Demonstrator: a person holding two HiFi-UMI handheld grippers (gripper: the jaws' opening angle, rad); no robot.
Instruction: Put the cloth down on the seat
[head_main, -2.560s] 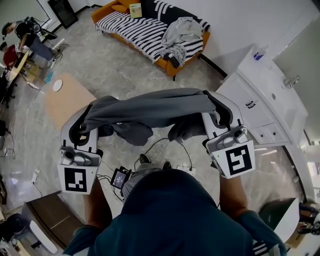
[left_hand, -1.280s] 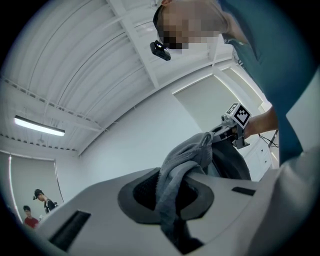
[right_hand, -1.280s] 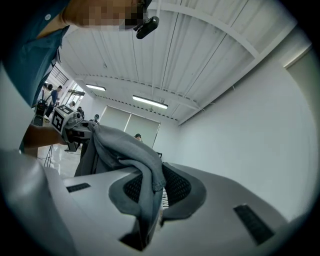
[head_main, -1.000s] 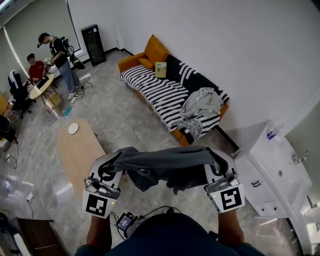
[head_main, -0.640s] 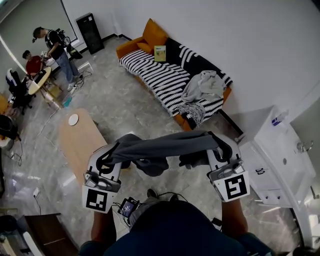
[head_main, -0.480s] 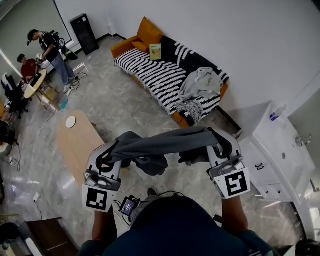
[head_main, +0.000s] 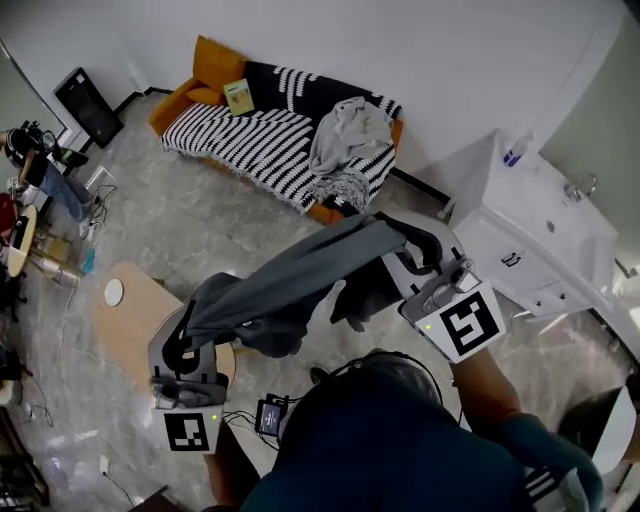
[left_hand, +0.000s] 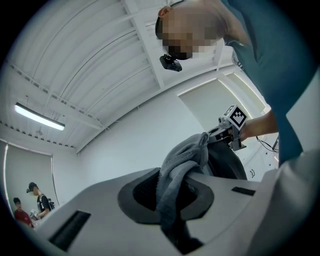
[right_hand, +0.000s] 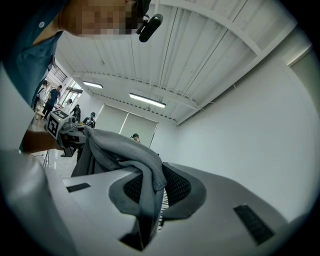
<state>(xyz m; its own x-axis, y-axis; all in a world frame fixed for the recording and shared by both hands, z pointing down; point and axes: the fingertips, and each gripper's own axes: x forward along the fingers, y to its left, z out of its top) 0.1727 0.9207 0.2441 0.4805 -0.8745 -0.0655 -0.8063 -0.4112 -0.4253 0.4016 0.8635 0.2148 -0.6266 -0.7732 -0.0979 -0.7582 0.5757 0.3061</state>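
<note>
At the far left stood a black cabinet (head_main: 90, 105), and nearer lay a wooden worktop (head_main: 130, 335) bearing a small white disc (head_main: 114, 292). Just right of it, the left gripper (head_main: 195, 320) had its fingers clamped on one end of the grey cloth (head_main: 300, 275). The cloth hung in the air, stretched up and rightward to the right gripper (head_main: 420, 250), whose fingers were shut on the other end. Beyond the cloth, across bare floor (head_main: 200, 220), the orange sofa (head_main: 210, 65) stood against the far wall. Its striped seat (head_main: 240, 140) carried a booklet (head_main: 238, 97) at left and a crumpled pale garment (head_main: 345, 130) at right. A white cabinet (head_main: 540, 230) stood at the right. Half a second before, the cloth had spanned almost level between the grippers; now it slanted, its right end farther off, and the sofa sat further left in the head view.
</note>
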